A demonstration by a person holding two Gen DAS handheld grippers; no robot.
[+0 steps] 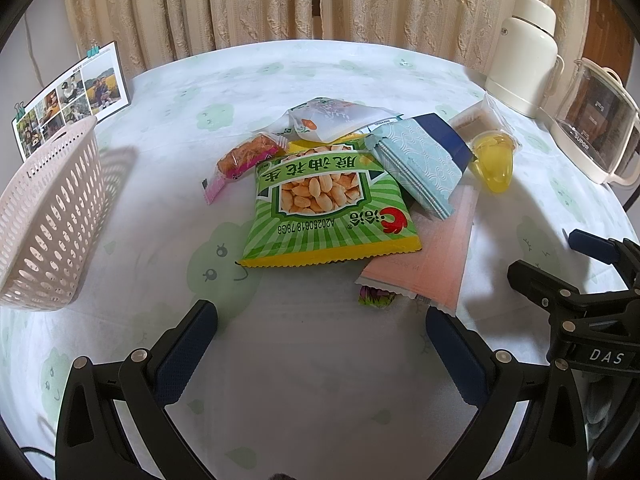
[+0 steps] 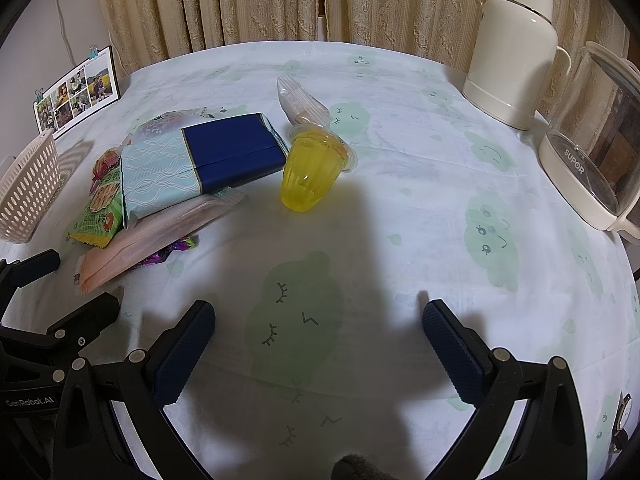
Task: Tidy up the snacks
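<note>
A heap of snacks lies mid-table: a green peanut bag, a blue-and-teal packet, a pink flat packet, a yellow jelly cup on its side, a pink-wrapped cake, a white pouch and a clear-wrapped snack. A pale perforated basket stands at the left. My left gripper is open, short of the peanut bag. My right gripper is open over bare cloth, short of the jelly cup.
A white cloth with green cloud faces covers the round table. A cream thermos and a glass kettle stand at the back right. A photo card leans at the back left. Curtains hang behind.
</note>
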